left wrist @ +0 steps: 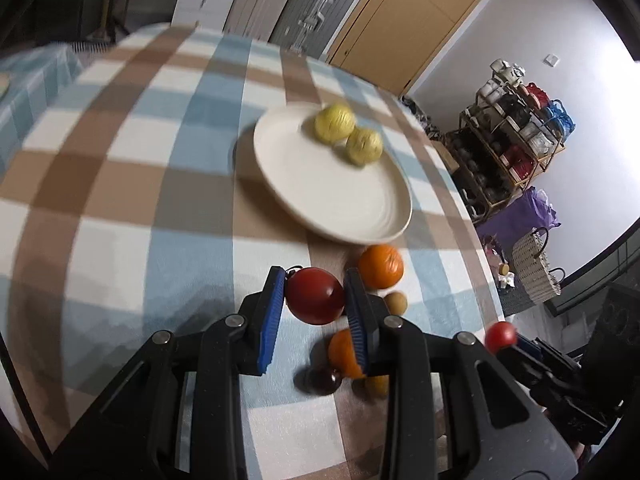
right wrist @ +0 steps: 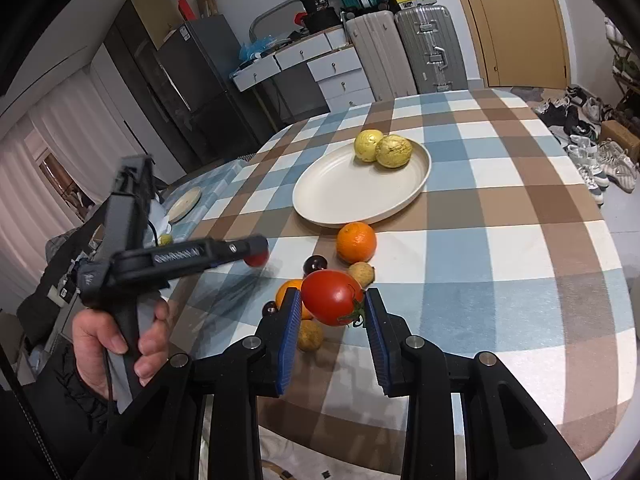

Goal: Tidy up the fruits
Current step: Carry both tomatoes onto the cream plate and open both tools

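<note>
I have a red tomato [left wrist: 316, 295] pinched between the blue pads of my left gripper [left wrist: 316, 298], lifted above the checked tablecloth [left wrist: 120, 184], and my right gripper [right wrist: 333, 306] pinches a second tomato [right wrist: 332, 298] the same way. The white plate [right wrist: 344, 196] sits toward the table's far edge with two yellow fruits [right wrist: 386, 149] on its far side. The oranges [right wrist: 356, 242] and small fruits [right wrist: 361, 273] lie on the cloth just beside the plate's near rim.
</note>
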